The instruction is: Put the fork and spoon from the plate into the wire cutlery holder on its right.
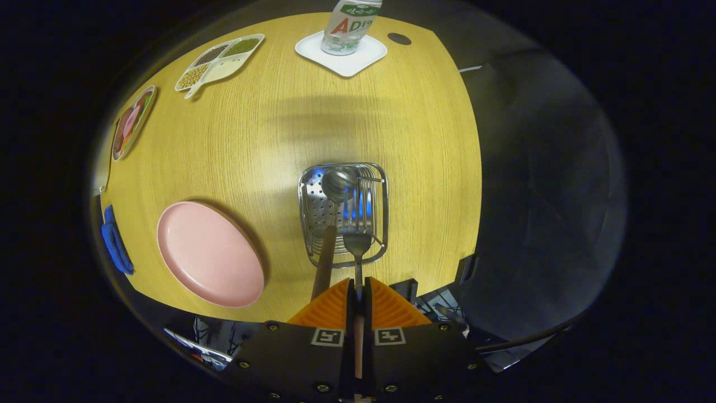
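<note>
Gripper clamped on the fork over the wire cutlery holder.

The gripper has its fingers pressed together on the handle of the fork, whose tines point into the wire cutlery holder just ahead. The spoon already stands in the holder, handle leaning toward the fingers. The pink plate lies bare to the holder's left on the wooden table.

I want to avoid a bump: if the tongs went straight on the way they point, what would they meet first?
Likely the wire cutlery holder: the tongs, shut on the fork, point into it, where the spoon already stands. Depth is unclear.
</note>
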`<act>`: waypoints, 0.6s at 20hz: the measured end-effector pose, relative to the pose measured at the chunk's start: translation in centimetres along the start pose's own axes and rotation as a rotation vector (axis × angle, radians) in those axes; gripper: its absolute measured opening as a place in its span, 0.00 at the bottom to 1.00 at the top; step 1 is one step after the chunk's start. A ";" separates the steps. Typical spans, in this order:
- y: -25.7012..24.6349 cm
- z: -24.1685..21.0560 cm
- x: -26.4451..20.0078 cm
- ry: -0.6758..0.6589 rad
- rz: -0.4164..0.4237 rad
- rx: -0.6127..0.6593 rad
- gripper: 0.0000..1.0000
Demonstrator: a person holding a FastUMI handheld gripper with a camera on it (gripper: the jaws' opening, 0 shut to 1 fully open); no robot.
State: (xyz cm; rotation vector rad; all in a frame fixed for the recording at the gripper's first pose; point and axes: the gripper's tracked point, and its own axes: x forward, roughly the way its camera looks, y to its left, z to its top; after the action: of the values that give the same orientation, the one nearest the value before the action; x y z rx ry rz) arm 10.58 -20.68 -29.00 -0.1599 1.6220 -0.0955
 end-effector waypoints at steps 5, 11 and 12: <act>-0.1 0.8 0.1 -0.015 0.029 0.008 0.11; 0.3 1.0 -1.8 -0.103 0.058 0.076 0.28; 0.2 1.0 -2.3 -0.132 0.053 0.087 0.28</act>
State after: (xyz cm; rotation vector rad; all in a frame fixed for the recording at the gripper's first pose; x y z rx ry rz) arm 11.71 -20.06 -26.81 -0.0550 1.4865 -0.1125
